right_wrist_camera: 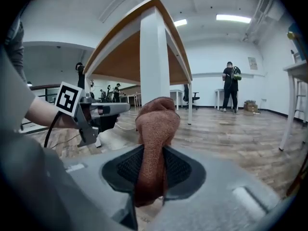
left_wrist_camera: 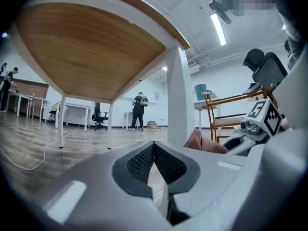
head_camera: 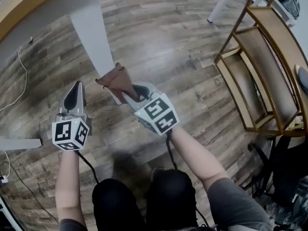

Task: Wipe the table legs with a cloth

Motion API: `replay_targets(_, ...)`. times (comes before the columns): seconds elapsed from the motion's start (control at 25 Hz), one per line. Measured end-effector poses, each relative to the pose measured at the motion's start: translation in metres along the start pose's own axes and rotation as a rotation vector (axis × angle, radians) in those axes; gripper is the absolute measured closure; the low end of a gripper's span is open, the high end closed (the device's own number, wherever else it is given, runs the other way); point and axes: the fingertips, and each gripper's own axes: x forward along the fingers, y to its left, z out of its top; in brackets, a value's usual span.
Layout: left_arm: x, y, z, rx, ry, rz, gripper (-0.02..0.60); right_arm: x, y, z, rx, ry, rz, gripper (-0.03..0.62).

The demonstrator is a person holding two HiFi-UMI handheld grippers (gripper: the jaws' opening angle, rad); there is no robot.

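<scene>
There are two grippers, a left gripper (head_camera: 77,84) and a right gripper (head_camera: 130,94), one cloth (head_camera: 115,78), one table leg (head_camera: 91,32) and one wooden rack (head_camera: 255,66).

Bright ceiling strip lights (right_wrist_camera: 233,18), fisheye-bent edges, dark corners, sharp focus

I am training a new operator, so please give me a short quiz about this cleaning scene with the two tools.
1. True or false: the left tool holds the cloth.
2. Choose one. The cloth is closest to: A) the white table leg; B) an office chair; C) a wall.
3. Fill in the missing word: the left tool's jaws are ____.

Key:
1. False. The right tool grips the cloth between its jaws.
2. A.
3. Shut, with nothing between them.
</scene>
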Motion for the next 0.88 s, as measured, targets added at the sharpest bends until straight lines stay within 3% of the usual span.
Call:
replay_targets(0.2, 0.001, -0.015, -0.045, 0.033, 0.023, -0.021, 0.563, 0.012, -0.001, -0.07, 0.073, 0.058, 0.008, 0.499)
replay_targets(0.56, -0.017, 0.008, -0.134, -0.069, 0.107, 0.036, 0.563, 0.047, -0.002, -0.194, 0.126, 0.263, -0.012, 0.499)
replay_targets(0.88, -0.026, 0.007, -0.178, -0.082, 0.173, 0.053, 0.563, 0.07, -0.005, -0.249, 0.18, 0.397, -0.029, 0.499)
